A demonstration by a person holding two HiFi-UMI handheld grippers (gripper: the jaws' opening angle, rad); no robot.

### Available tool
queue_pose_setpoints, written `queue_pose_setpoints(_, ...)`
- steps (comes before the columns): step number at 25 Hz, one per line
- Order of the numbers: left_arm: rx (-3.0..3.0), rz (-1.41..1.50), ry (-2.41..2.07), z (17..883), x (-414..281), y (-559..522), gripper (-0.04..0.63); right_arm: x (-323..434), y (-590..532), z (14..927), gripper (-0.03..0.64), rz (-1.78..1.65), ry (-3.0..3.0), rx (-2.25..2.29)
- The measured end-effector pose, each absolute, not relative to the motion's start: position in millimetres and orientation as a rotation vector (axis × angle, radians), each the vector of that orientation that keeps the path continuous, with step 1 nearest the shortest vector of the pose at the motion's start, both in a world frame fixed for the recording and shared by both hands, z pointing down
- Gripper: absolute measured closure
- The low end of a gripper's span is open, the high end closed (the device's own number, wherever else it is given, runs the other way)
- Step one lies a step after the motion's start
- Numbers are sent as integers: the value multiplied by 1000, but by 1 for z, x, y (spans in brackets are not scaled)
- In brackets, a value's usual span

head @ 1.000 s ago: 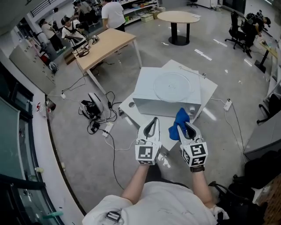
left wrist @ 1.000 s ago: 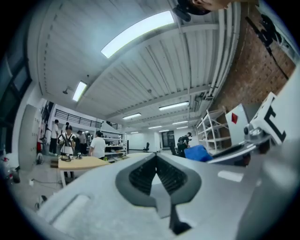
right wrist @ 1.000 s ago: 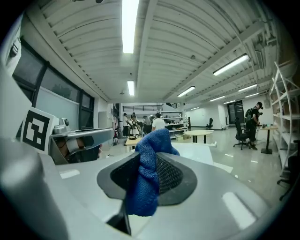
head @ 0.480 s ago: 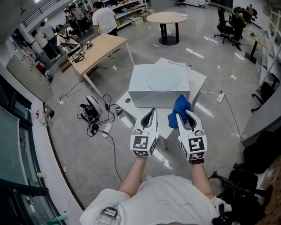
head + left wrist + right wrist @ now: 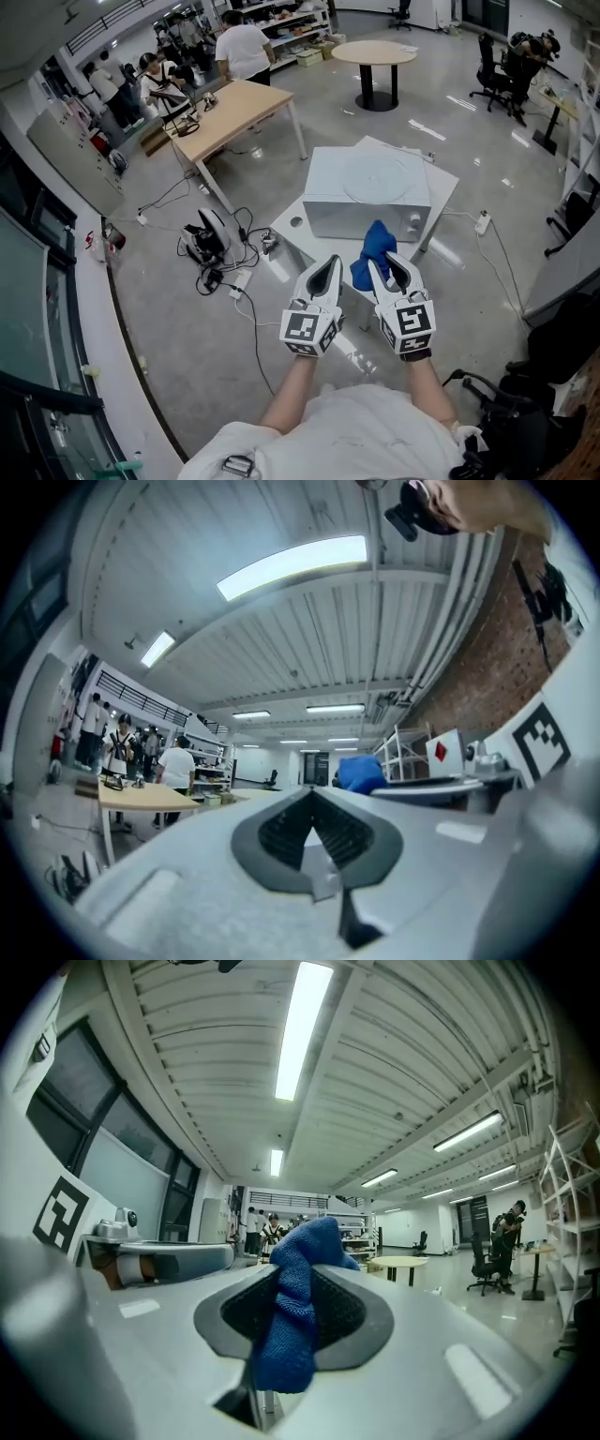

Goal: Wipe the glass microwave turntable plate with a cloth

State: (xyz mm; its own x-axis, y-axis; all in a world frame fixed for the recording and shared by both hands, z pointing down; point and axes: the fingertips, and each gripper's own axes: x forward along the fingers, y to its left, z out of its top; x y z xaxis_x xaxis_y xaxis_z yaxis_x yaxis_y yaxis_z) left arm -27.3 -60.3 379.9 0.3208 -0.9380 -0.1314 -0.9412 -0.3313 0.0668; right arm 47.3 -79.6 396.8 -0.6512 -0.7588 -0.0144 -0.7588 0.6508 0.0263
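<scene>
The round glass turntable plate (image 5: 375,178) lies flat on top of a white microwave (image 5: 361,214), ahead of both grippers. My right gripper (image 5: 384,263) is shut on a blue cloth (image 5: 372,251), which bunches up above its tips, in front of the microwave's front face. In the right gripper view the cloth (image 5: 292,1326) is pinched between the dark pads and hangs over them. My left gripper (image 5: 330,261) is held beside it to the left, shut, with nothing between its fingers (image 5: 281,829). Both grippers are short of the plate and apart from it.
The microwave stands on a low white table (image 5: 289,225). Cables and a power strip (image 5: 217,253) lie on the floor to the left. A wooden desk (image 5: 234,105) with people around it stands at the back left, a round table (image 5: 373,52) at the back.
The head view has shifted, so the microwave now sits slightly farther up and right. Both grippers have dropped a little in view. The cloth stays clamped in the right gripper.
</scene>
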Motion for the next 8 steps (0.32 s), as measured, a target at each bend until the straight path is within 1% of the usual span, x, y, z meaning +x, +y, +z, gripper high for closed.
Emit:
queue_pose_setpoints(5,-2396,-86,1845,410,-68,-64,594,14,-77,393,509,69,2854,-1279)
queue_pose_setpoints(8,-2372,-123,1880,418,-85,-63,594,-3,-73,396,509,72,2861,-1258)
